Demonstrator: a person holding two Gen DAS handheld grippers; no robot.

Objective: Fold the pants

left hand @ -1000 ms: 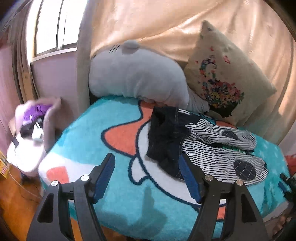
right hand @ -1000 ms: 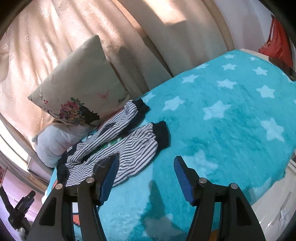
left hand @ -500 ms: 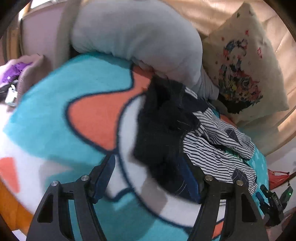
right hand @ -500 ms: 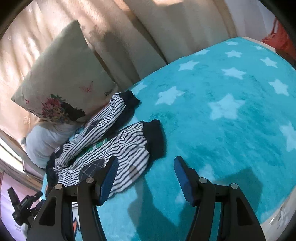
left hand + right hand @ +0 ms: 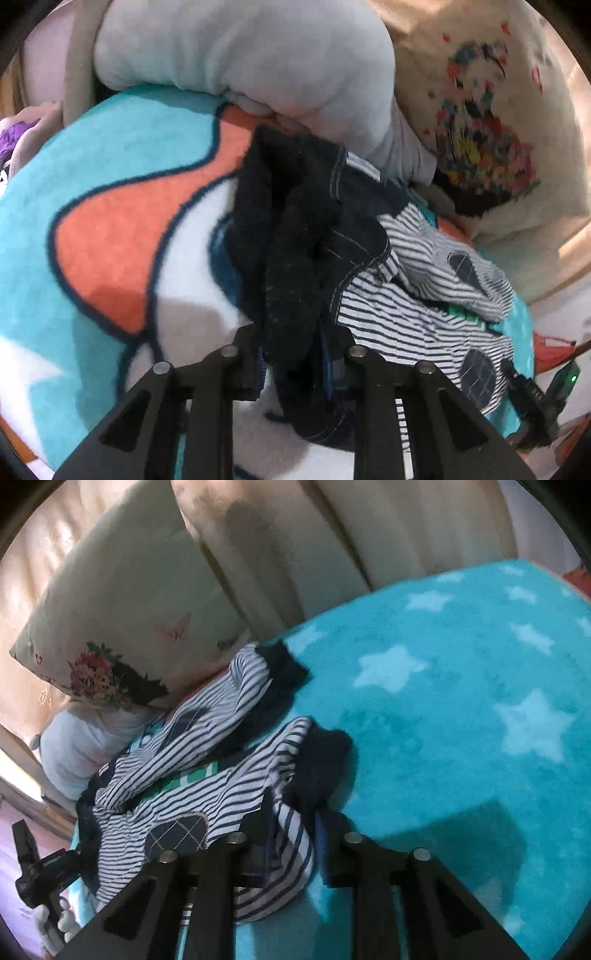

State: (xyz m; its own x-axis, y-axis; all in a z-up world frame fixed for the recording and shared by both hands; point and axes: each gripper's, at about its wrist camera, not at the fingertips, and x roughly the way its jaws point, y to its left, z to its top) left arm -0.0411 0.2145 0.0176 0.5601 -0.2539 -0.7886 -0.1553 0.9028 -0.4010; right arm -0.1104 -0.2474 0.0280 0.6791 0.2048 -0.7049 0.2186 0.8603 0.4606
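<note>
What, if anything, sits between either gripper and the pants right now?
Nothing visible. The left gripper is closed on the dark waistband end of the pants, and the right gripper is closed on a striped leg near its dark cuff.

Right tool (image 5: 290, 843) pinches striped pants (image 5: 207, 794) on turquoise blanket (image 5: 461, 709).
</note>
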